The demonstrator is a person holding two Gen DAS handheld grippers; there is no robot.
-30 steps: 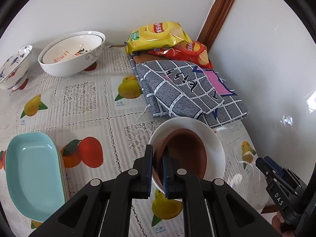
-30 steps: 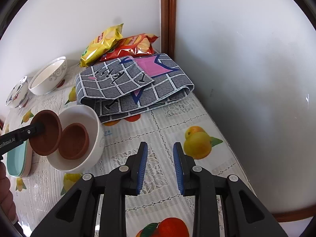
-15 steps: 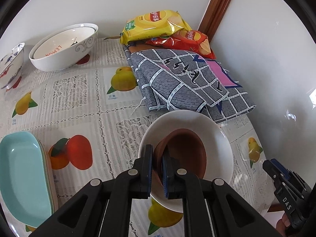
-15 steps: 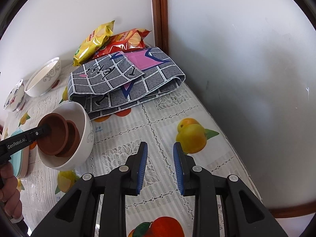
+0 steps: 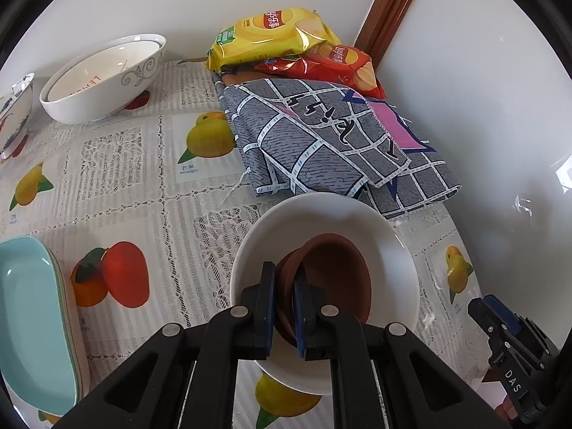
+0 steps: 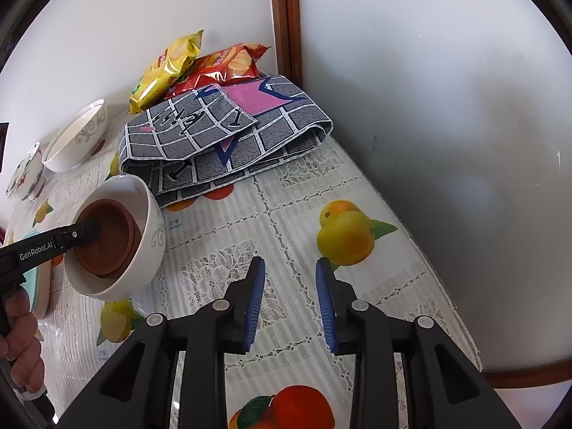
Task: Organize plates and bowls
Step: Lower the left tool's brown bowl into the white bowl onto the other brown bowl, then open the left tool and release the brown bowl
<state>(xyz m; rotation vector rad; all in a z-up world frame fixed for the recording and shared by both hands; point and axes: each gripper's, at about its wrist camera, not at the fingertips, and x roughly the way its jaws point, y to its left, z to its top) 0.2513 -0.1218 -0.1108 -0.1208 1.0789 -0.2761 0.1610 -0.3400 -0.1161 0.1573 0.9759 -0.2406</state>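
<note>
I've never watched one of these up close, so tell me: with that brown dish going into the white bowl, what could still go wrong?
The left gripper pinches only the brown dish's rim, and it sits tilted on another brown dish; let go now and it might slide or clack down unevenly. The white bowl stands close to the folded cloth, so a nudge could push it against that. The right gripper, jaws opening, holds nothing.

White walls [image 6: 429, 89], brown wooden corner trim [image 6: 286, 18], fruit-print tablecloth [image 6: 286, 221]
</note>
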